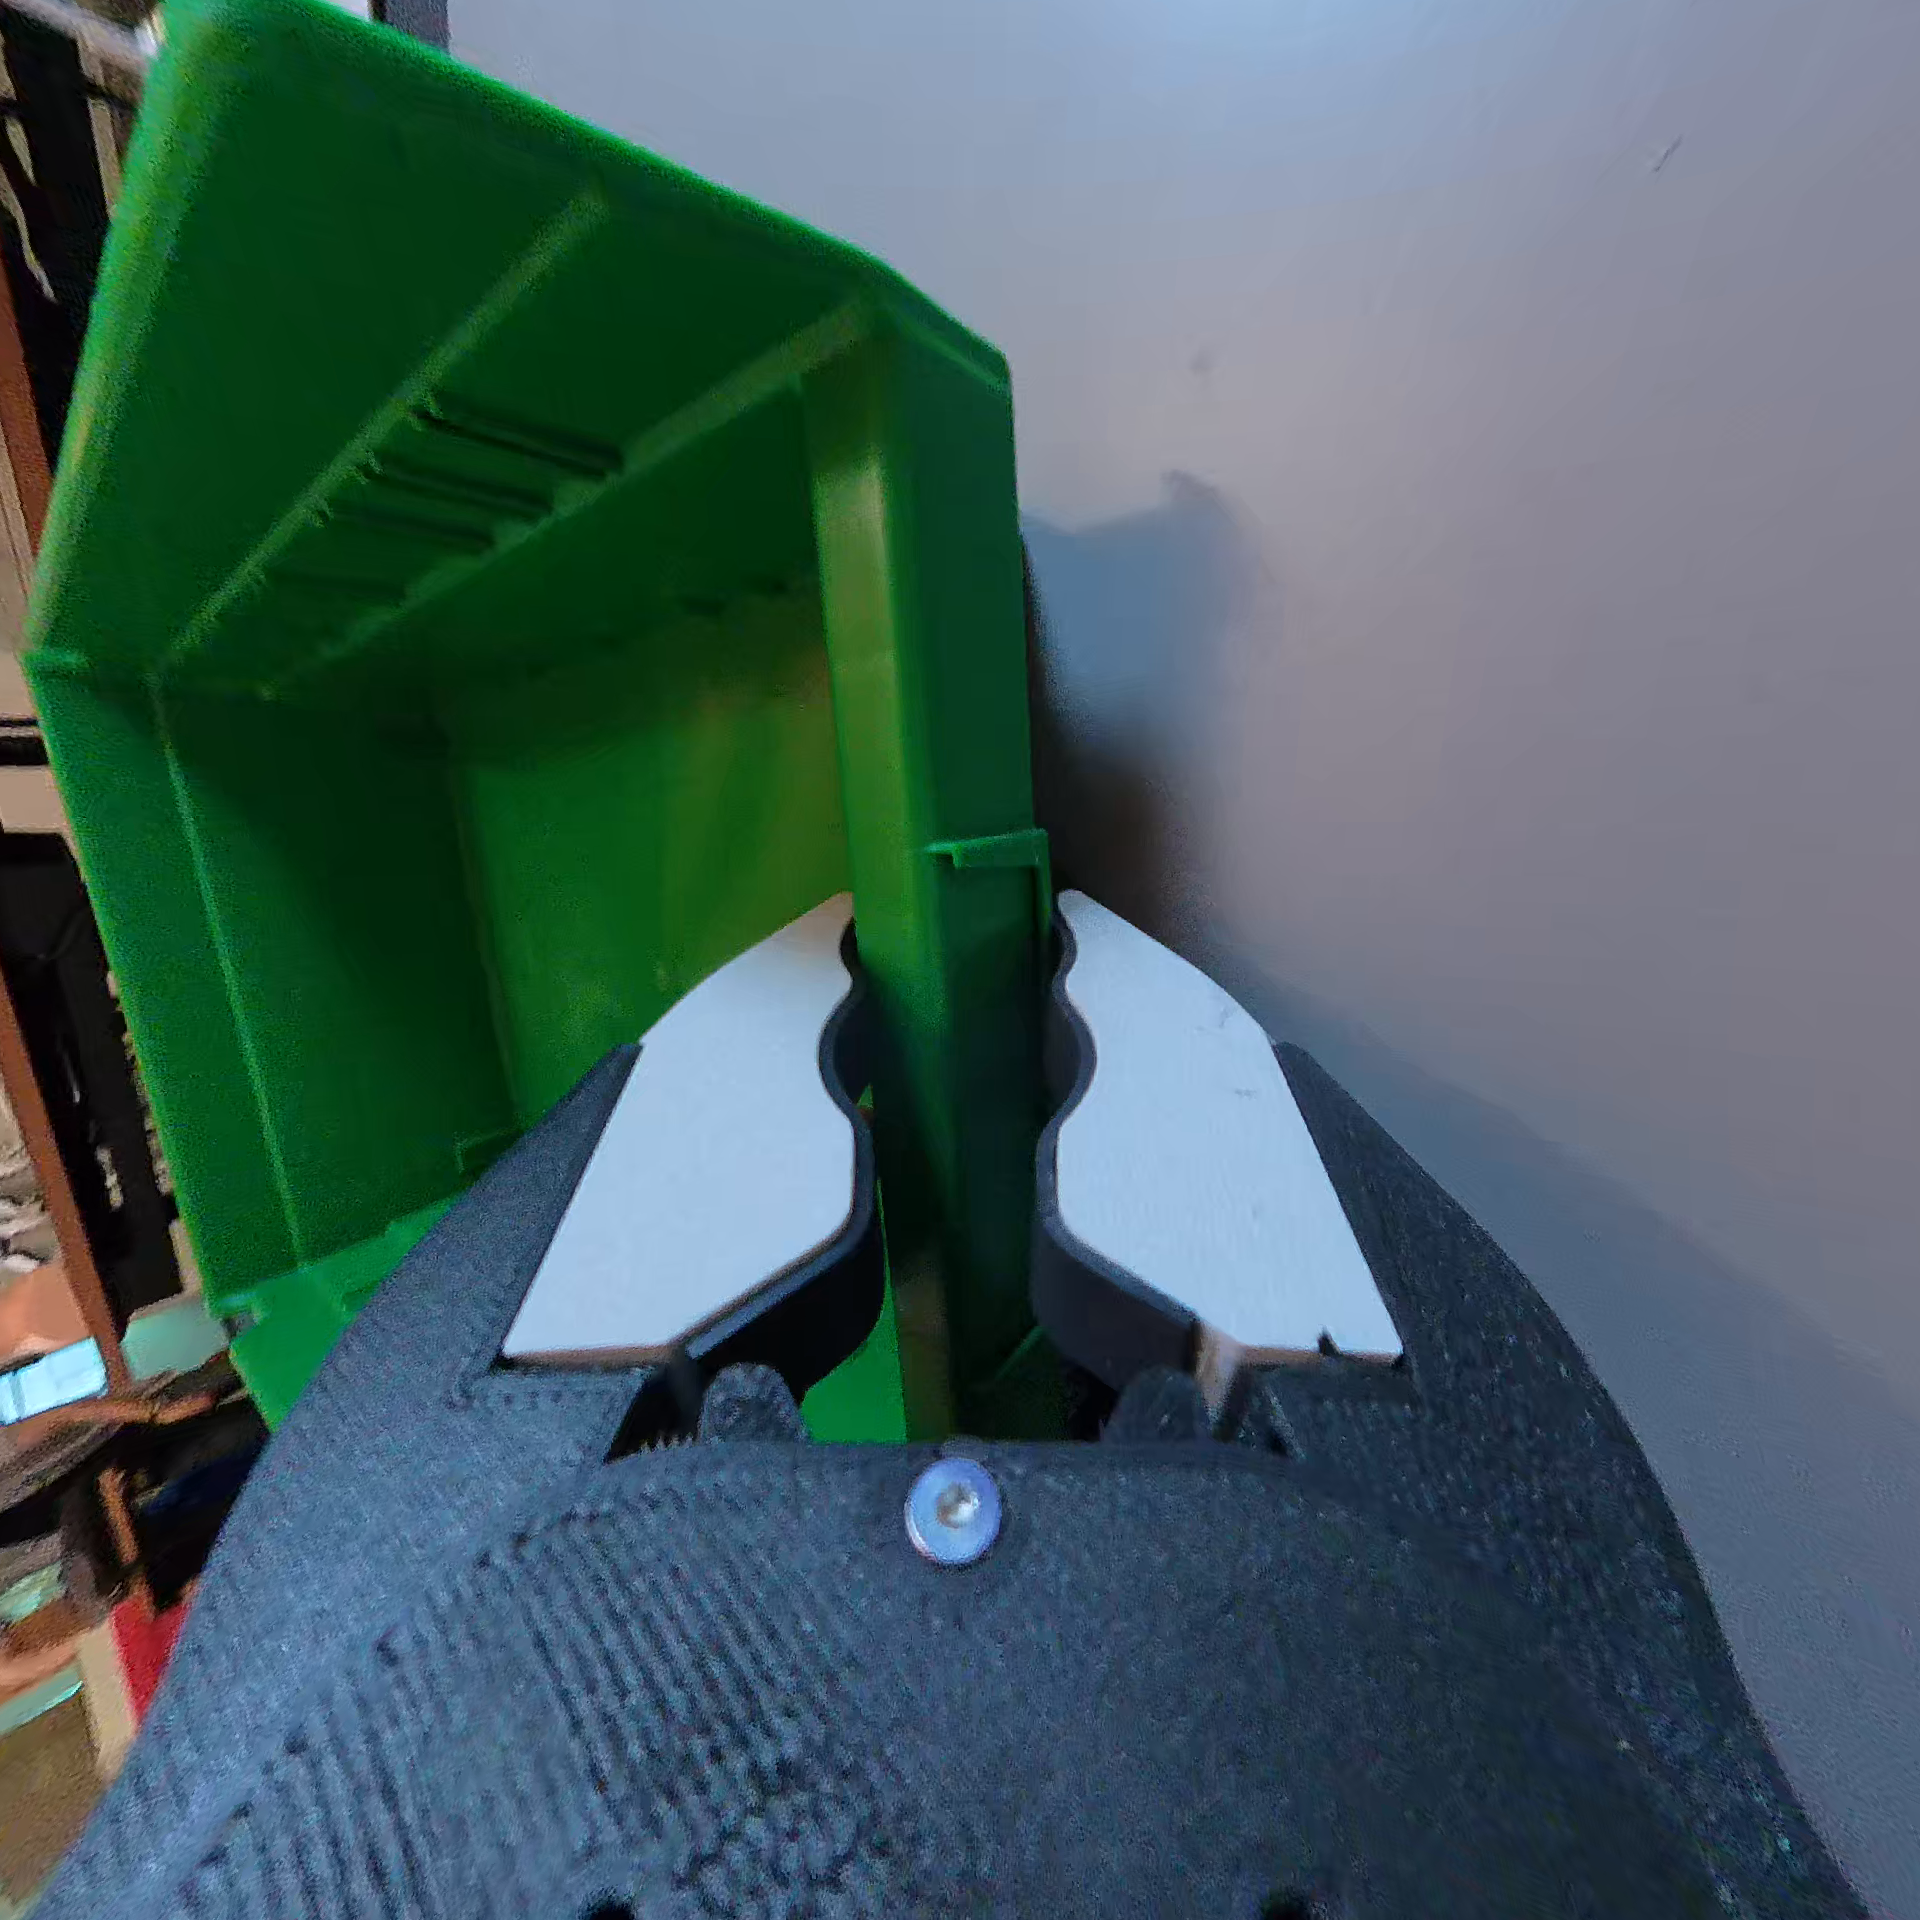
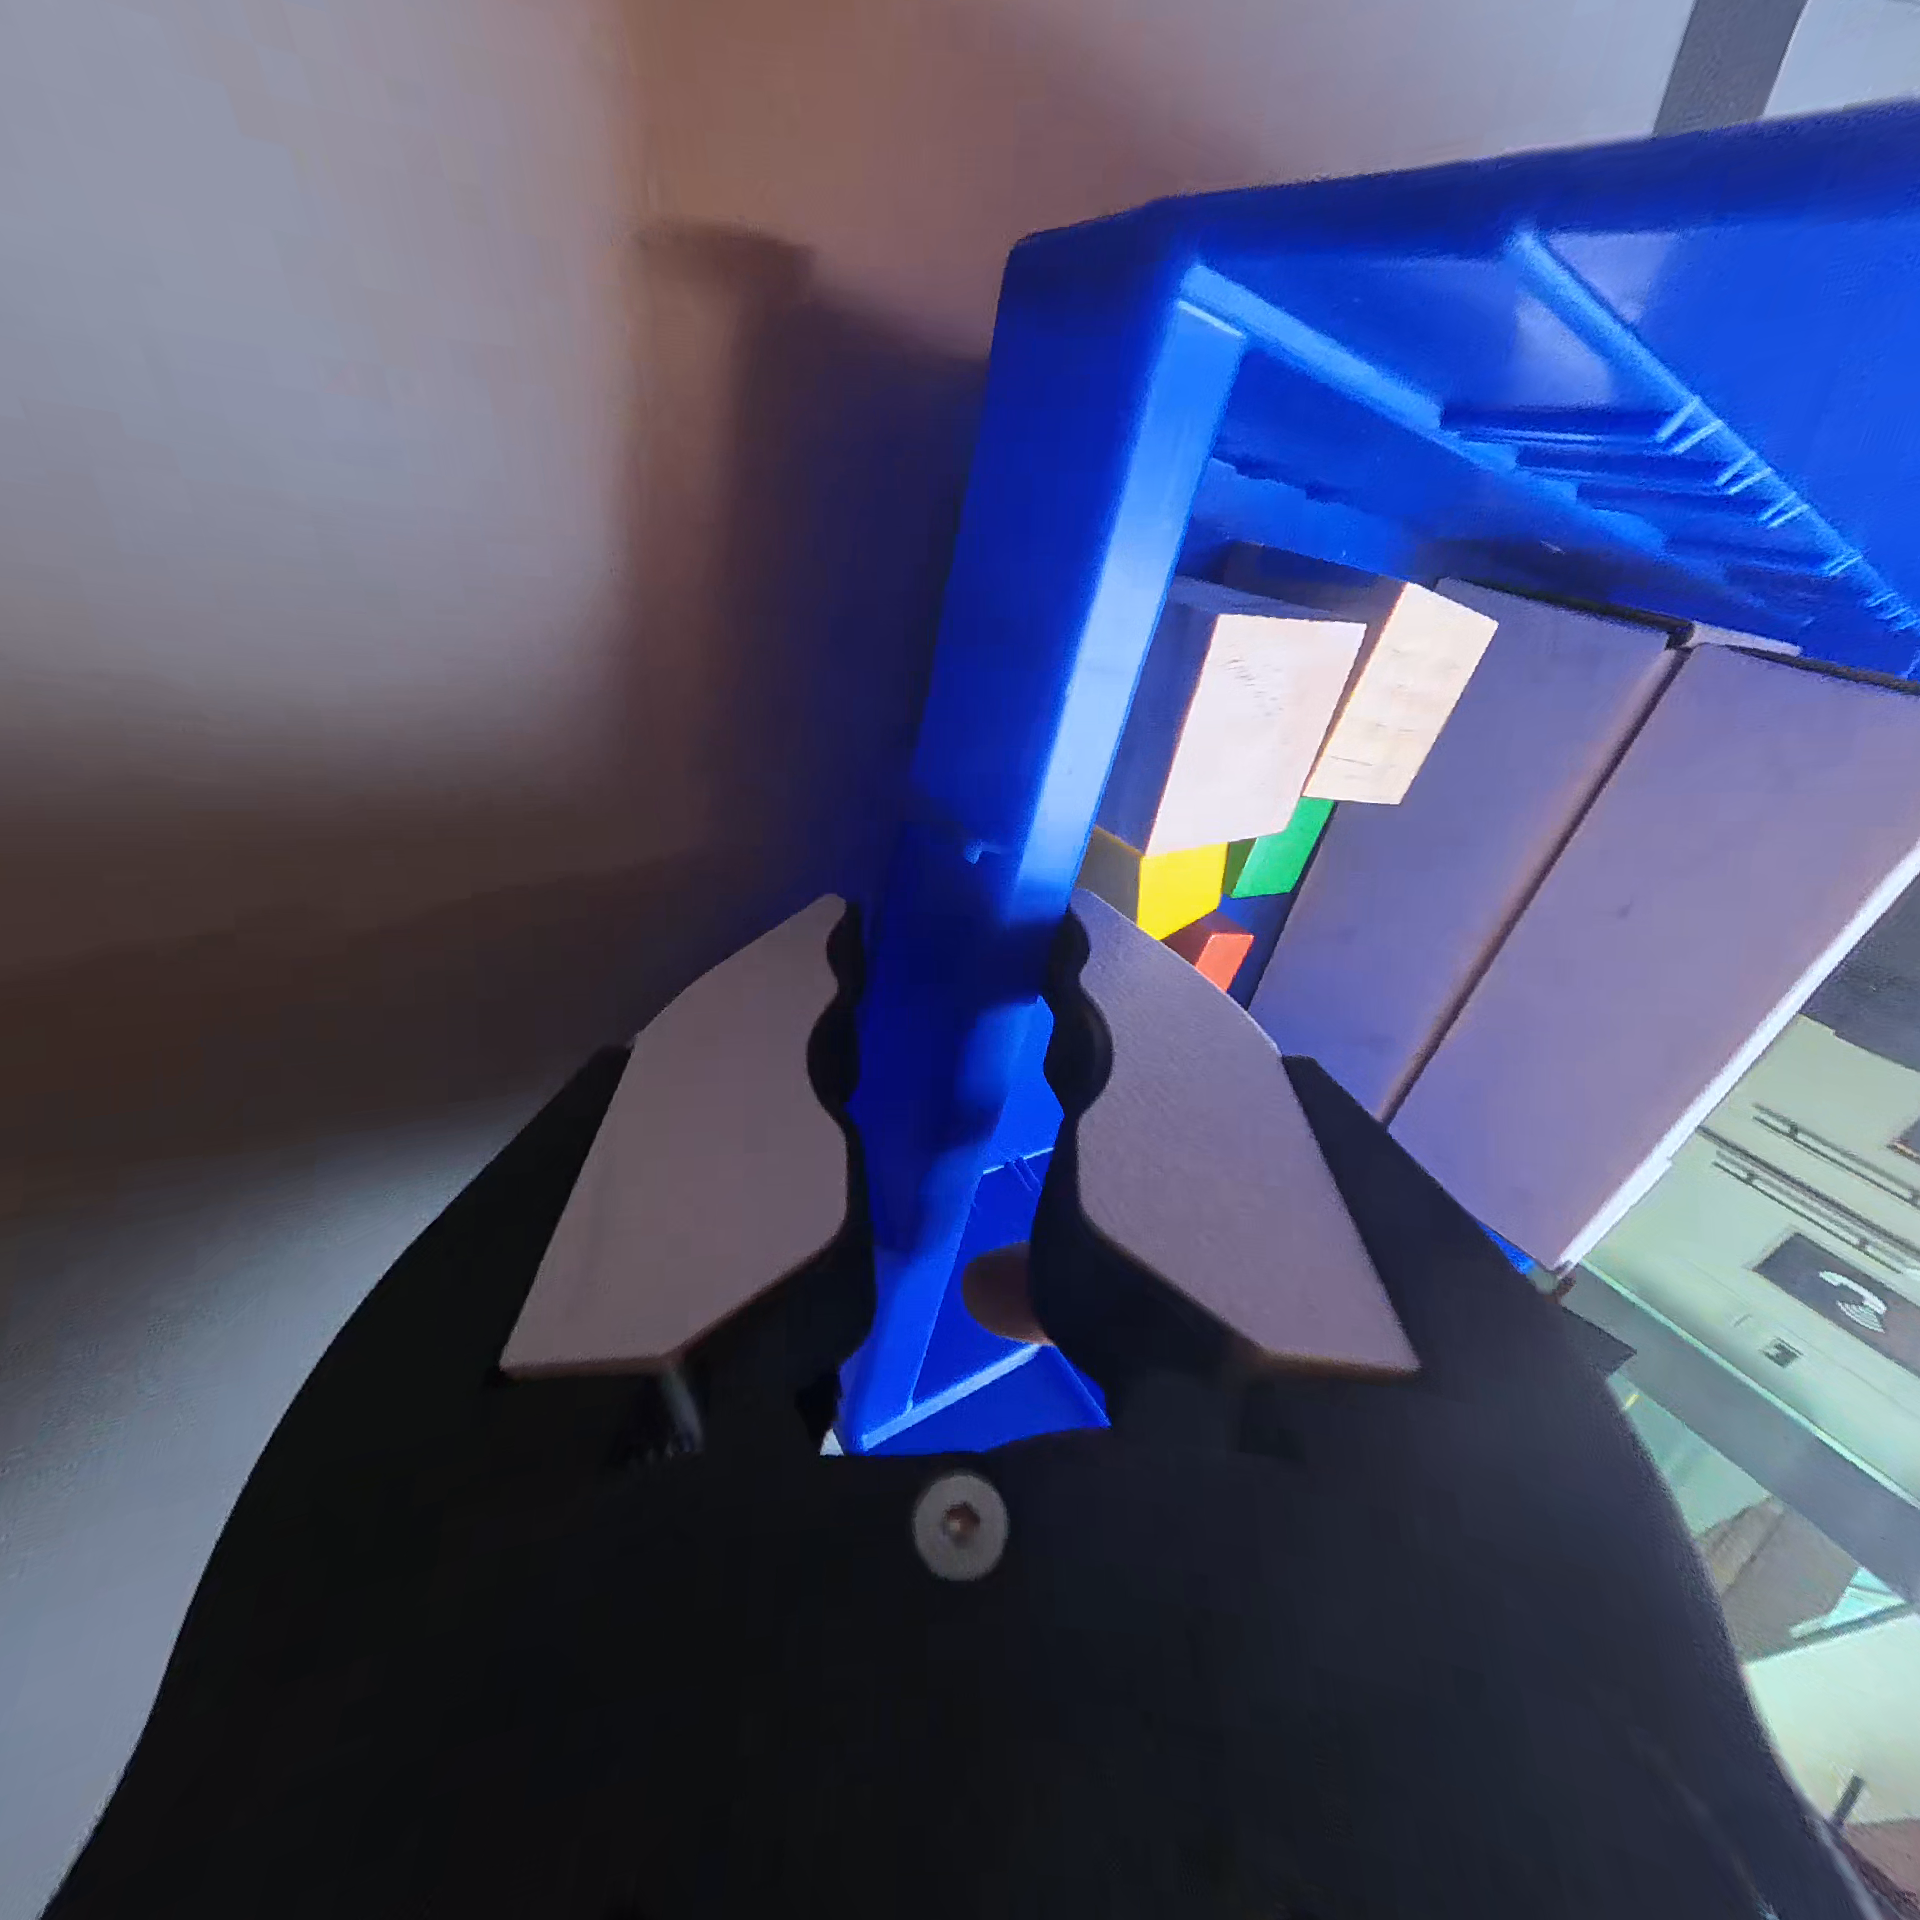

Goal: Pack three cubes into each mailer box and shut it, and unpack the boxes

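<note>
A: What is being gripped up close?

B: A green bin (image 1: 499, 665) wall is being pinched by the left hand-held gripper (image 1: 951, 925), a blue bin (image 2: 1351, 416) wall by the right hand-held gripper (image 2: 956, 925).

A: And farther in?

B: Coloured and plain wooden cubes (image 2: 1257, 727) are being tipped inside the blue bin beside a pale mailer box (image 2: 1621, 914); the green bin is being held empty. Unpacking is judged underway; progress cannot be told.
</note>
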{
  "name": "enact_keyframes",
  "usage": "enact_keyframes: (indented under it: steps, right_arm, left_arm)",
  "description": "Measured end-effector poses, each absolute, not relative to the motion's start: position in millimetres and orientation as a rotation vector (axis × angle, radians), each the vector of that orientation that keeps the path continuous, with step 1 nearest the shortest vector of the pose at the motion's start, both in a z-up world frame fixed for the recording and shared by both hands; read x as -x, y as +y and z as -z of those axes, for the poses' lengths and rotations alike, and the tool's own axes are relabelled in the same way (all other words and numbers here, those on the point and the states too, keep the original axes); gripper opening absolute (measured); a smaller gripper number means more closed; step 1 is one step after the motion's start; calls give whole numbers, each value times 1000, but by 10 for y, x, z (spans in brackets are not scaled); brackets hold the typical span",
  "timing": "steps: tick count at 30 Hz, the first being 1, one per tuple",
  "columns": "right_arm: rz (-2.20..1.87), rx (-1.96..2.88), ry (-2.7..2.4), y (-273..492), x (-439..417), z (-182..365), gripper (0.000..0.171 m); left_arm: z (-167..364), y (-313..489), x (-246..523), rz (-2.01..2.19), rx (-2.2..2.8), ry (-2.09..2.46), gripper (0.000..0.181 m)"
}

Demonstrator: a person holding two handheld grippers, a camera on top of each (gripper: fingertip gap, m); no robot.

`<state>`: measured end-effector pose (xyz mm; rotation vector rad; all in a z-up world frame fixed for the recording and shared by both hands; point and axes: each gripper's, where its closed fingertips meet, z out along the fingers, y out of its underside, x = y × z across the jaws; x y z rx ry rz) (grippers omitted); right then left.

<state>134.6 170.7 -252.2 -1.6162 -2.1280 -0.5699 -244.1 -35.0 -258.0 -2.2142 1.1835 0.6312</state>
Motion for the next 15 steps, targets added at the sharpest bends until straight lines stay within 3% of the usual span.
enact_keyframes:
  steps: [15]
  right_arm:
    - [469, 1286, -2098, -2, -1151, 2487, 33]
  left_arm:
    - [2560, 162, 1146, -478, 1889, 1499, 30]
